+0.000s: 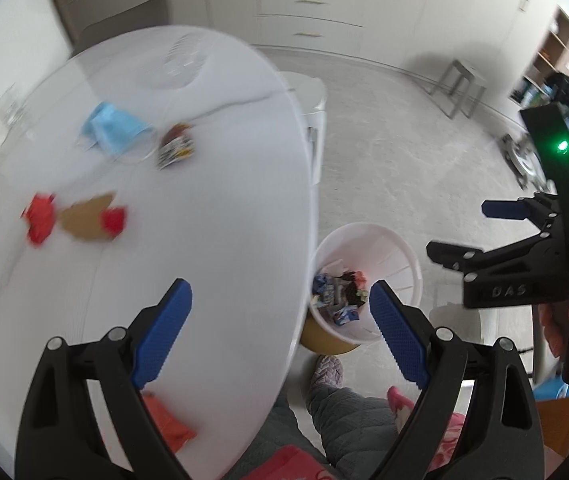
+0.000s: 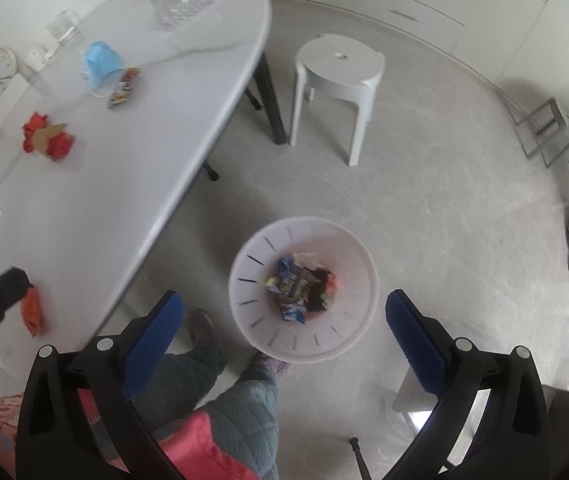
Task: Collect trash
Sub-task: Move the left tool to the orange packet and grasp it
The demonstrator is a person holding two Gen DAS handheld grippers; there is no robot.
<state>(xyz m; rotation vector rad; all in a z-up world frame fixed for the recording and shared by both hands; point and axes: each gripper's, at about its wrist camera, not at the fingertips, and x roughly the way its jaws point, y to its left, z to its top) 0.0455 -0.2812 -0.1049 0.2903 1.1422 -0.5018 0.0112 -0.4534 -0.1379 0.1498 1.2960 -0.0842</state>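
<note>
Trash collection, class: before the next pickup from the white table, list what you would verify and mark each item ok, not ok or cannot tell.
1. Right gripper open and empty: ok.
2. Left gripper open and empty: ok.
3. Bin upright on the floor beside the table: ok.
4. Room left in bin: ok.
5. Orange wrapper near the table edge, nothing lying on it: ok.
6. Table cleared: not ok; blue mask remains.

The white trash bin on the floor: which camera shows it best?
The right wrist view: the white trash bin sits near the centre, whole rim visible, wrappers inside seen from above. In the left wrist view the table edge and a claw finger cover part of it.
</note>
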